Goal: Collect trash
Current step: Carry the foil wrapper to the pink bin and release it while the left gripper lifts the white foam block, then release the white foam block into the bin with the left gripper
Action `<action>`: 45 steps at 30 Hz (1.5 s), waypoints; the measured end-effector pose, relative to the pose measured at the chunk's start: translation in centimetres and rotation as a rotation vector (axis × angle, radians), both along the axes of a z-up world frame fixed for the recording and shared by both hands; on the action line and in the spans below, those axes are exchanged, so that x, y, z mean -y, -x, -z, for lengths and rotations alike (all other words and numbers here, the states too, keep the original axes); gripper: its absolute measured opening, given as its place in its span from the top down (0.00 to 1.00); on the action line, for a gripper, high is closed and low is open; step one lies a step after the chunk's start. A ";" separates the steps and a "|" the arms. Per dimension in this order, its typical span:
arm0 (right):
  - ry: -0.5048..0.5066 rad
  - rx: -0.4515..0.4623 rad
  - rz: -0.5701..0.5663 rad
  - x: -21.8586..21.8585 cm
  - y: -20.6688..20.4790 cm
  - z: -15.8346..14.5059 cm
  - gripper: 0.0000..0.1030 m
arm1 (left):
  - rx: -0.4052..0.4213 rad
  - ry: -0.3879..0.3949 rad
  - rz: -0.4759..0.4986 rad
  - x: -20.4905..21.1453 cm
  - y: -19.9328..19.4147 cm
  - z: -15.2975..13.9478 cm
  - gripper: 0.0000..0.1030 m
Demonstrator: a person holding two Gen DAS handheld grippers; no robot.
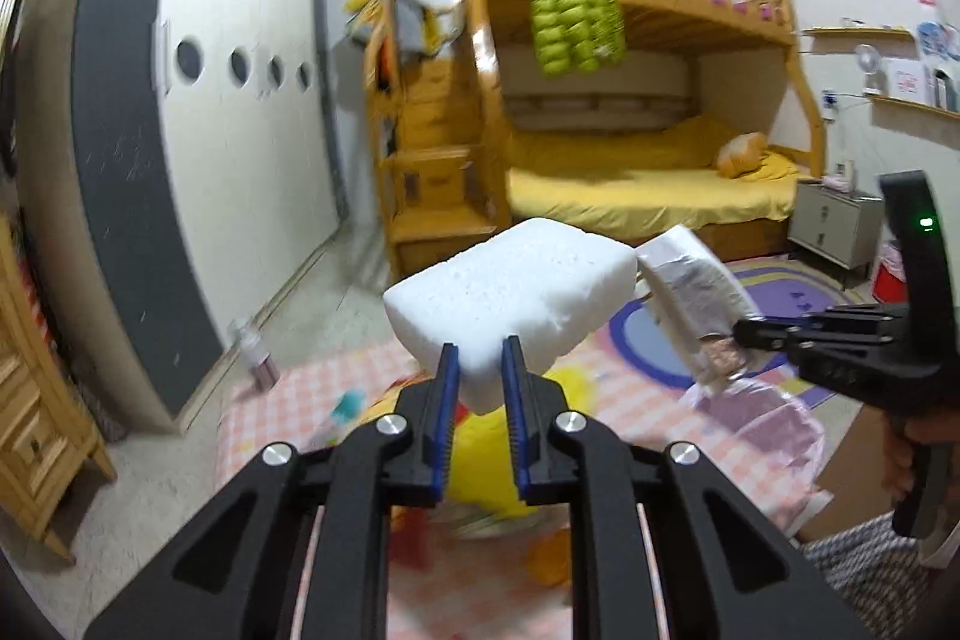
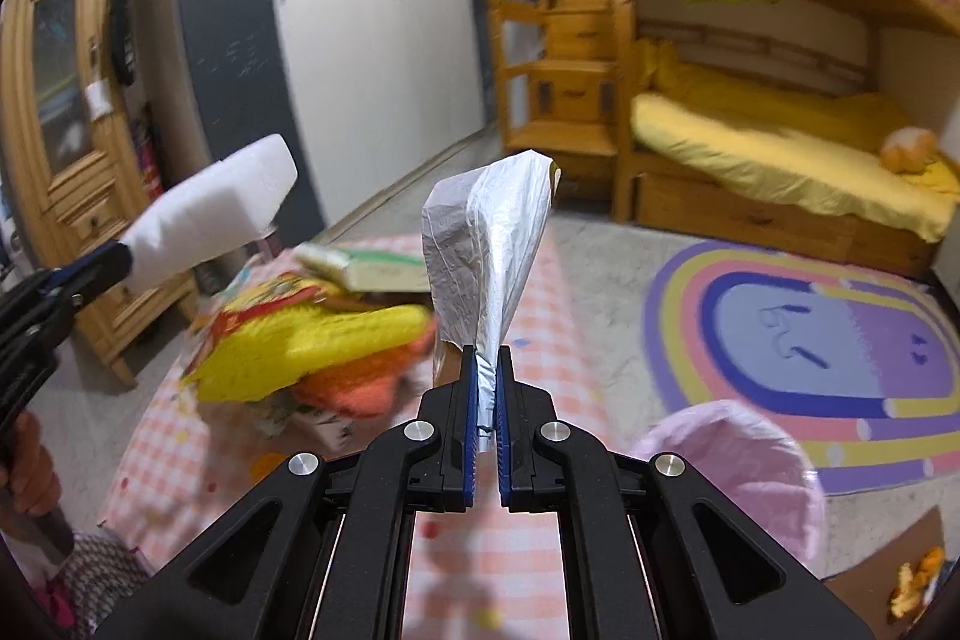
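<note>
Foam block (image 1: 510, 298), light and crumbly, sits clamped by one corner in your left gripper (image 1: 480, 382). Your right gripper (image 2: 487, 400) pinches a thin, crinkly wrapper (image 2: 486, 268) at its tail, above the pink-lined bin (image 2: 738, 466).

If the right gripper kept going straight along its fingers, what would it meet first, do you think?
The right gripper, shut on the crumpled wrapper, points across open floor towards the wooden bed steps. Nothing nearer seems to lie in line, though depth is unclear.

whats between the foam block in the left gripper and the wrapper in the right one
Nothing: in the left wrist view, only an open gap separates the white foam block from the silver wrapper, with the rug far behind it.
</note>
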State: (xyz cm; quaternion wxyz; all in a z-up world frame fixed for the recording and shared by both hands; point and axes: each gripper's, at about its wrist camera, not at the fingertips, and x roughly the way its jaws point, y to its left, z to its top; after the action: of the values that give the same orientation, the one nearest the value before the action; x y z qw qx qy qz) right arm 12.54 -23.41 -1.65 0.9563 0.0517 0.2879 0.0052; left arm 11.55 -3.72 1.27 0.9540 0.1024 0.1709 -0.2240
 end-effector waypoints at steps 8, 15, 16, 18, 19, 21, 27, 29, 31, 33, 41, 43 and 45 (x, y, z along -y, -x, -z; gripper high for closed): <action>0.068 -0.088 0.317 8.0 4.1 1.5 0.92 | -0.064 -0.056 0.161 12.0 0.7 3.3 0.87; 0.029 -0.189 0.444 12.4 4.9 5.1 0.91 | -0.229 -0.062 0.252 18.5 -1.5 7.9 0.87; -0.003 -0.209 0.443 13.1 4.5 5.7 0.91 | -0.241 -0.072 0.253 19.5 -1.9 8.5 0.87; -0.038 -0.216 0.450 14.0 4.5 6.1 0.91 | -0.263 -0.078 0.263 20.7 -2.1 9.3 0.87; -0.040 -0.222 0.457 14.2 4.7 6.3 0.91 | -0.276 -0.080 0.268 21.5 -2.3 9.7 0.87; -0.069 -0.231 0.460 14.8 4.4 6.8 0.92 | -0.290 -0.088 0.279 22.7 -2.5 10.4 0.87; -0.078 -0.229 0.500 16.6 3.7 7.5 0.94 | -0.352 -0.100 0.295 25.7 -3.6 12.4 0.82; -0.086 -0.228 0.496 17.0 3.4 7.8 0.87 | -0.376 -0.110 0.283 26.2 -4.2 12.9 0.75; -0.104 -0.210 0.494 17.2 3.5 7.7 0.66 | -0.381 -0.107 0.274 25.9 -4.6 12.9 0.65; -0.097 -0.186 0.506 17.2 3.8 7.3 0.61 | -0.376 -0.107 0.262 25.5 -4.6 12.6 0.65; -0.117 -0.119 0.501 15.8 4.8 6.0 0.61 | -0.322 -0.079 0.195 20.9 -3.3 10.0 0.66; -0.109 -0.109 0.484 14.9 4.7 5.6 0.61 | -0.303 -0.075 0.184 19.4 -2.6 9.3 0.66; -0.098 -0.103 0.453 13.6 4.3 5.2 0.61 | -0.298 -0.067 0.178 18.1 -2.1 8.5 0.65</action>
State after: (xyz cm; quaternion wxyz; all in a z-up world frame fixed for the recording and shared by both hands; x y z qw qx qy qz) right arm 8.25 -36.98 -6.85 0.9133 0.1617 0.3168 -0.1983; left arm 13.69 -21.85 -7.21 0.8906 0.1145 0.3079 -0.3145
